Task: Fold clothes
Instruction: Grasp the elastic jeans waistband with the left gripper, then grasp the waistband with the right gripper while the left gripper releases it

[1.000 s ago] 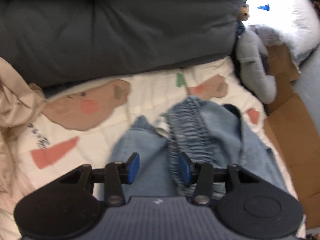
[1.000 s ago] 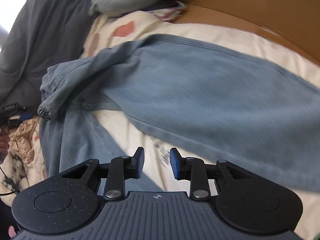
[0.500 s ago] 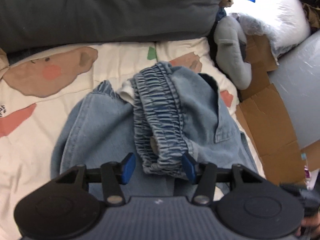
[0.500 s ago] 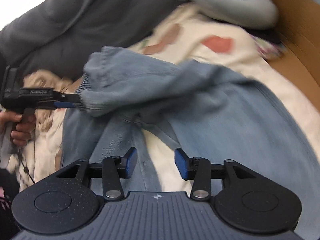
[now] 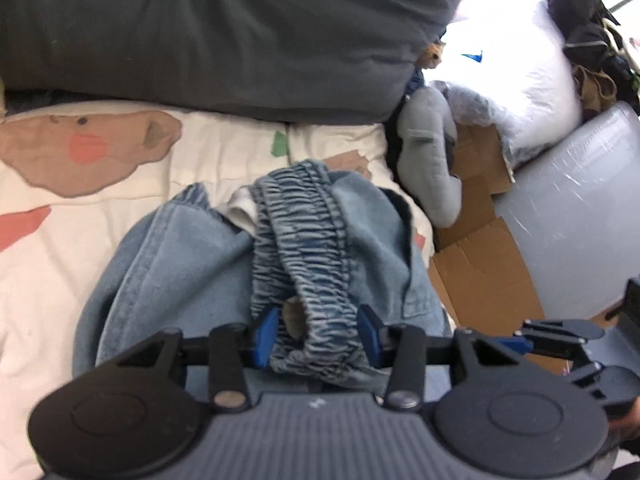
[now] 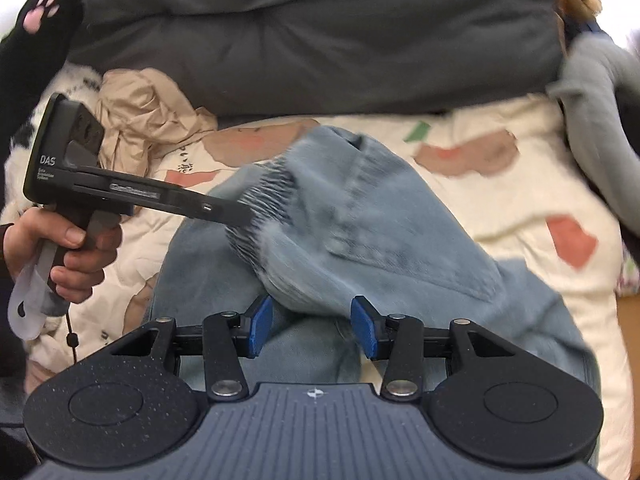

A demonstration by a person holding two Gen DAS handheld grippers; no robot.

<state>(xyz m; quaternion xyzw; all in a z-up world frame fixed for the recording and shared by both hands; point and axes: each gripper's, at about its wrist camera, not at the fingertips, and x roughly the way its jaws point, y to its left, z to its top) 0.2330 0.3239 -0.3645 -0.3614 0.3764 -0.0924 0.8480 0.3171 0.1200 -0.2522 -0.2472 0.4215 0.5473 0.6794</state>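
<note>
**One pair of jeans, waistband lifted, fold unfinished**

One pair of light-blue jeans (image 6: 400, 240) lies on the bed's cartoon-print quilt (image 5: 100, 216), and its elastic waistband (image 5: 308, 240) is bunched and raised off the legs. The left gripper (image 5: 318, 336) has that gathered waistband between its blue pads; its jaws stand fairly wide and the cloth fills the gap, so it looks like a loose hold rather than a hard pinch. In the right wrist view the same tool reaches in from the left, held by a hand (image 6: 68, 252), its tip at the waistband. The right gripper (image 6: 312, 326) hovers just above the denim with jaws wide and nothing between them.

As a judgement, the fold is partway: the waist end lies doubled over the legs, but the cloth is rumpled, uneven and not squared, so smoothing and at least one tidy fold remain.

From the left wrist view the waistband runs away toward the dark grey duvet (image 5: 224, 32), and the legs trail back under the camera; the long axis therefore runs roughly near-to-far. A crumpled beige garment (image 6: 148, 120) sits to the left, well apart.
</note>
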